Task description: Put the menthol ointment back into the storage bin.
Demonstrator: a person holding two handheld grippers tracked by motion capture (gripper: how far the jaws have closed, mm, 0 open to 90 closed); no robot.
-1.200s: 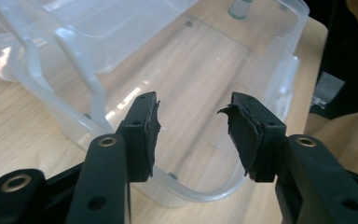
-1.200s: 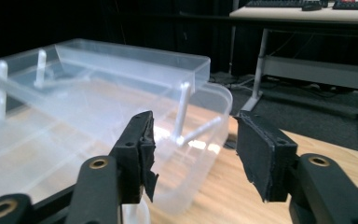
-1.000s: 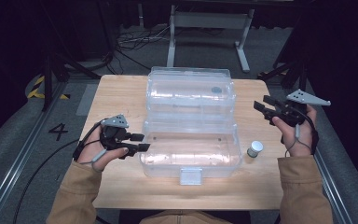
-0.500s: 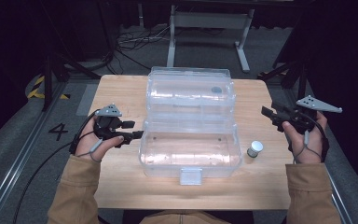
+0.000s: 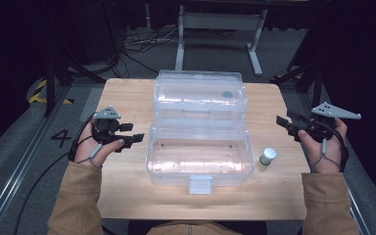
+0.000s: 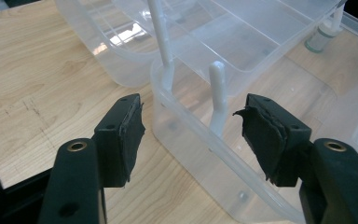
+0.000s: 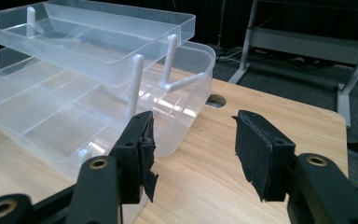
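The left gripper (image 5: 136, 138) was held just off the left end of the clear plastic box (image 5: 199, 155), its jaws spread wide with nothing pressed between the pads. Those jaws had just been opening: a second earlier the tips had been seen against the box's left end, and by now they had been drawn back a little to the left, free of it. In the left gripper view the box's near corner and a white hinge arm (image 6: 219, 98) were seen between and beyond the open pads, untouched.

The right gripper (image 5: 283, 123) was held wide open and empty beyond the right edge of the wooden table (image 5: 127, 196), well apart from the box. Compared with a second earlier it had been lowered and shifted outward; over the last half second little change was shown. In the right gripper view bare tabletop was seen between its pads.

The box stood open in the middle of the table, its lid (image 5: 200, 95) laid back on the far side, unchanged across the frames. A small white-capped bottle (image 5: 268, 156) was left standing just right of the box, unmoved.
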